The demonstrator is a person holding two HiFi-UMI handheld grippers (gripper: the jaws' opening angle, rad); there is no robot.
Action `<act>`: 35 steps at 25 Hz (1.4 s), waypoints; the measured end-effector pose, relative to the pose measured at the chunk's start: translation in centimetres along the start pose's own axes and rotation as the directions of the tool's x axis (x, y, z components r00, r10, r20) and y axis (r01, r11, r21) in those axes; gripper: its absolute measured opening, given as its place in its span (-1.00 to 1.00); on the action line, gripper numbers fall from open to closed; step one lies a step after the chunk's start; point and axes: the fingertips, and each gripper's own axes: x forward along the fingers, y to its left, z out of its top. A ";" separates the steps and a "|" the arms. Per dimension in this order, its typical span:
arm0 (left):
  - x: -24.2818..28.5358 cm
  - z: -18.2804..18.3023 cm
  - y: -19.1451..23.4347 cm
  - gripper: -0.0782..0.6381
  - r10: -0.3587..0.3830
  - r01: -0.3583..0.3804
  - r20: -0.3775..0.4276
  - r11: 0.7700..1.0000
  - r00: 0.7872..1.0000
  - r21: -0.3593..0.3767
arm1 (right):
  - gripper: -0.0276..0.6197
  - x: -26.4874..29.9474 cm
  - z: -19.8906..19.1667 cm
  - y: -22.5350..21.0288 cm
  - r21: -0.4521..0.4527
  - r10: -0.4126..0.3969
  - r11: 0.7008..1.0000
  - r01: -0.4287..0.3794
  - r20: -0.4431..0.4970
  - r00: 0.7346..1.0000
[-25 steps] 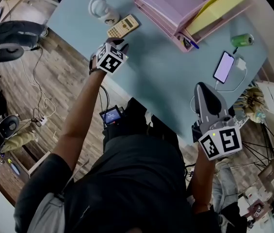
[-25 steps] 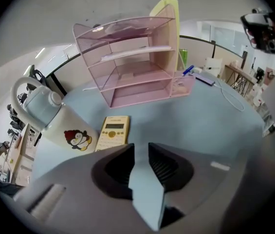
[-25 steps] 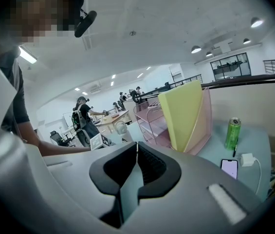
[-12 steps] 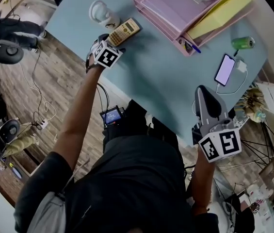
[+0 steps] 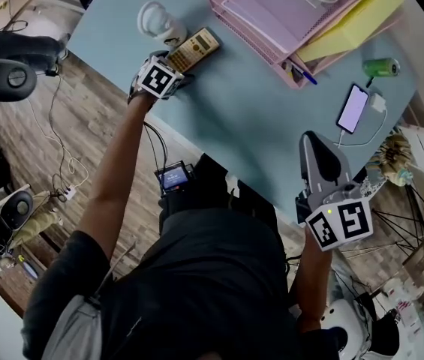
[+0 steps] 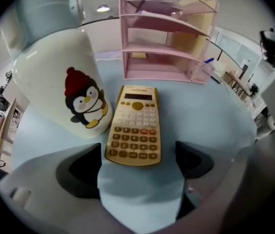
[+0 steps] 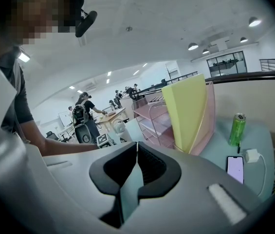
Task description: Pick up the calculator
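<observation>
Calculator [image 6: 133, 126] lies between left gripper's [image 6: 138, 147] opening jaws, right gripper [image 7: 136, 145] closed; pink rack [image 5: 249, 21] apparently holds yellow folder [image 5: 350, 21].

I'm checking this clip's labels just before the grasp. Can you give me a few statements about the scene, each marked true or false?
1. The calculator lies flat on the table beside the penguin mug. True.
2. The left claw is clamped on the calculator. False: its jaws are opening, and the pads stand clear on either side of the calculator's near end.
3. The right claw has its jaws together with nothing between them. True.
4. The green can sits inside the pink shelf rack. False: it stands on the table, near the phone.
</observation>
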 end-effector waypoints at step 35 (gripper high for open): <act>-9.1 2.4 -10.5 0.27 -0.025 0.004 0.136 0.988 0.990 0.157 | -0.90 -2.0 1.1 1.5 -0.053 0.092 0.994 -0.091 0.028 0.995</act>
